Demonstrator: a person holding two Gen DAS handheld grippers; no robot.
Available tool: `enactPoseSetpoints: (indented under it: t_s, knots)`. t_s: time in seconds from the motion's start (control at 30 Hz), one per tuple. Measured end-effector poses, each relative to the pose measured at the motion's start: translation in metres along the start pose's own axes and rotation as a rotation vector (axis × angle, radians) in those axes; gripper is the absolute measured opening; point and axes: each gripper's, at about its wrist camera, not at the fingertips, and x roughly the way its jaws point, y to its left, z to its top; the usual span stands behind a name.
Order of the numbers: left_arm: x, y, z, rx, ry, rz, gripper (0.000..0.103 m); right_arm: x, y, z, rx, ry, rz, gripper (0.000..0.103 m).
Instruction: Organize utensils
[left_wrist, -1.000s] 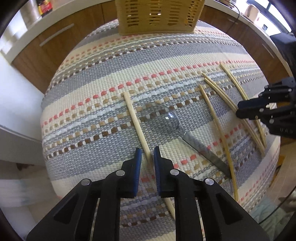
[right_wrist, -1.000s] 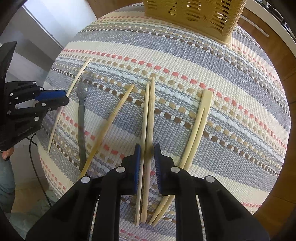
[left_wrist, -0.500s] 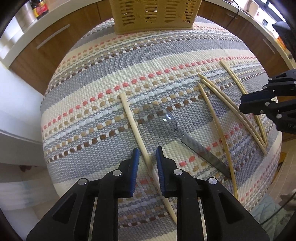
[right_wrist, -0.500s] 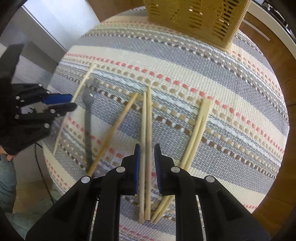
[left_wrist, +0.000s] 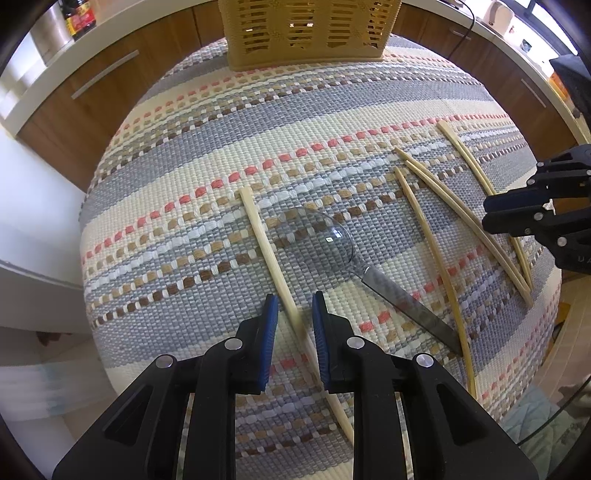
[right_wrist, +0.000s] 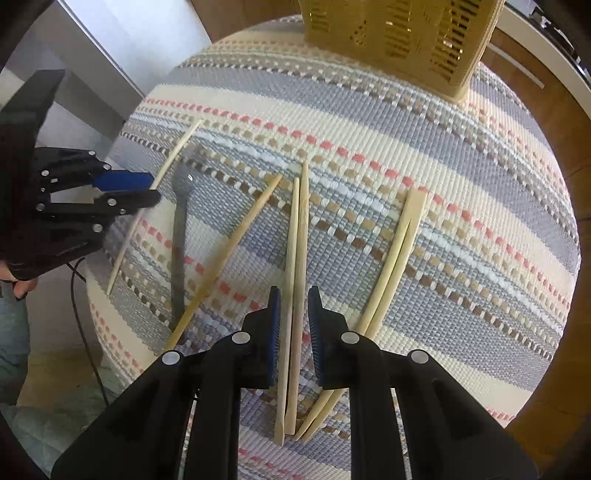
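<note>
Several pale wooden chopsticks and a metal spoon (left_wrist: 328, 240) lie on a striped woven mat (left_wrist: 221, 147). My left gripper (left_wrist: 293, 310) is open, its jaws either side of a single chopstick (left_wrist: 273, 262) left of the spoon. My right gripper (right_wrist: 293, 306) is open, its jaws either side of a pair of chopsticks (right_wrist: 297, 258). Another pair (right_wrist: 395, 251) lies to its right, a single one (right_wrist: 229, 254) and the spoon (right_wrist: 179, 229) to its left. A yellow slotted basket (left_wrist: 306, 29) stands at the mat's far edge; it also shows in the right wrist view (right_wrist: 402, 40).
Wooden cabinets (left_wrist: 92, 92) and a white counter with a dark bottle (left_wrist: 75, 18) surround the table. The left gripper shows at the left of the right wrist view (right_wrist: 125, 190); the right gripper shows at the right of the left wrist view (left_wrist: 517, 214).
Both grippers have risen a little and their jaws have opened wider around the chopsticks. The chopsticks and the spoon have not moved.
</note>
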Motion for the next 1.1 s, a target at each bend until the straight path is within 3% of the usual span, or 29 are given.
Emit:
enactPoseSetpoints:
  t_s: [0.13, 0.47, 0.93, 1.0, 1.07, 1.1]
  knots:
    - [0.000, 0.000, -0.001, 0.001, -0.003, 0.004, 0.019, 0.006, -0.005, -0.007, -0.009, 0.033, -0.018, 0.013]
    - [0.000, 0.001, -0.003, 0.002, -0.011, -0.007, 0.019, 0.005, -0.019, -0.012, 0.020, 0.003, 0.019, 0.007]
    - [0.000, 0.001, -0.002, 0.011, -0.001, 0.000, 0.019, 0.021, -0.013, -0.002, 0.018, 0.083, -0.033, 0.007]
    - [0.002, -0.004, 0.002, 0.032, 0.029, 0.013, 0.021, 0.023, -0.008, 0.009, 0.003, 0.108, -0.061, 0.007]
    - [0.004, -0.010, 0.008, 0.057, 0.057, 0.012, 0.033, 0.026, -0.004, 0.018, -0.016, 0.128, -0.075, 0.007]
    - [0.005, -0.014, 0.010, 0.073, 0.069, 0.019, 0.034, 0.029, -0.003, 0.024, -0.023, 0.145, -0.075, 0.007]
